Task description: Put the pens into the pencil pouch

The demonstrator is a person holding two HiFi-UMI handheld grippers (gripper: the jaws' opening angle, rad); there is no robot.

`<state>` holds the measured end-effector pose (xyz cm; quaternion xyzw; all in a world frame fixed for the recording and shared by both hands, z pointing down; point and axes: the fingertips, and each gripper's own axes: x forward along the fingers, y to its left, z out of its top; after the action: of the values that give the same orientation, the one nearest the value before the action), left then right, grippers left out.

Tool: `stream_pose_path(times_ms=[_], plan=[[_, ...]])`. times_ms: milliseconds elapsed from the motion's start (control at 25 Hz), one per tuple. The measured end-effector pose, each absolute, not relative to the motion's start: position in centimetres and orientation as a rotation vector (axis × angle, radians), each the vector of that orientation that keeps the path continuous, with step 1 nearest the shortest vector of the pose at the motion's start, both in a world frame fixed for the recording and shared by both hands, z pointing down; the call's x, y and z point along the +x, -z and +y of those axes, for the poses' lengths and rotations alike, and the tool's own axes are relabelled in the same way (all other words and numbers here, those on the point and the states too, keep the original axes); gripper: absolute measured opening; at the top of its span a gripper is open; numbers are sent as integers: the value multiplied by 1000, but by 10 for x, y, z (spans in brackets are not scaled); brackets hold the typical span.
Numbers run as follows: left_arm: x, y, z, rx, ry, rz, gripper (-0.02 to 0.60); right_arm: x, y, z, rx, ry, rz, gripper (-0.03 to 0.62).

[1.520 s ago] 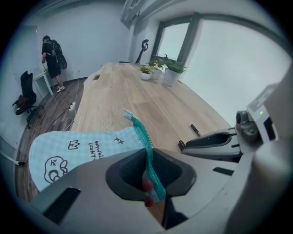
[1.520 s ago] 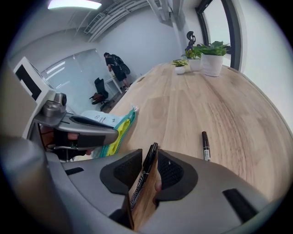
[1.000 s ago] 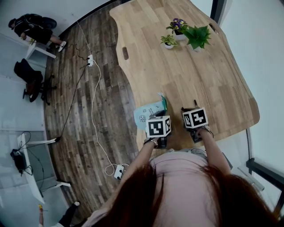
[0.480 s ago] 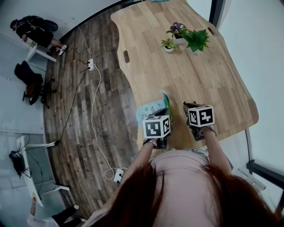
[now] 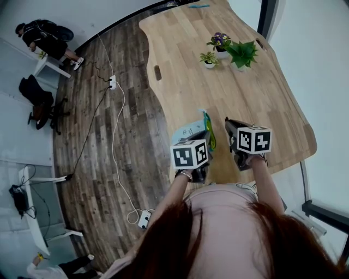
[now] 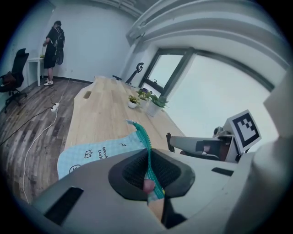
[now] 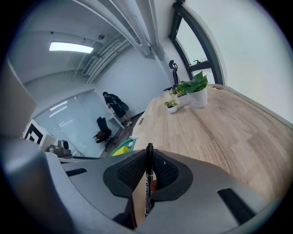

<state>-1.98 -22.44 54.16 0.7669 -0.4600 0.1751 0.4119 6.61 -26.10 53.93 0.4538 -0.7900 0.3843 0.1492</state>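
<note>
A light blue pencil pouch (image 5: pixel 188 131) with a green zipper edge (image 6: pixel 144 141) hangs from my left gripper (image 5: pixel 204 137), which is shut on the zipper edge (image 6: pixel 149 176) above the wooden table's near edge. The pouch's body (image 6: pixel 91 153) droops to the left. My right gripper (image 5: pixel 230 129) stands just to the right of the pouch. Its jaws have just been closing and are shut on a black pen (image 7: pixel 148 178), which stands upright between the pads. The pouch's open mouth (image 7: pixel 120 148) shows beyond the right gripper's left jaw.
The wooden table (image 5: pixel 262 92) stretches away, with three small potted plants (image 5: pixel 229 46) at its far part and a blue pen (image 5: pixel 199 6) at the far end. Left of the table lie floor cables and a power strip (image 5: pixel 113 82). A person (image 5: pixel 43 35) and an office chair (image 5: pixel 35 95) are far left.
Both grippers have risen from the table. The pouch went up with the left one and the pen with the right one.
</note>
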Motion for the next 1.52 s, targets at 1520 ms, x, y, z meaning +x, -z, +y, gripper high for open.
stream_pose_path(times_ms=[1520], plan=[[-8,-484,-226,1829,-83,-913,15,41,-366,-289,1394,-720,-3054,38]])
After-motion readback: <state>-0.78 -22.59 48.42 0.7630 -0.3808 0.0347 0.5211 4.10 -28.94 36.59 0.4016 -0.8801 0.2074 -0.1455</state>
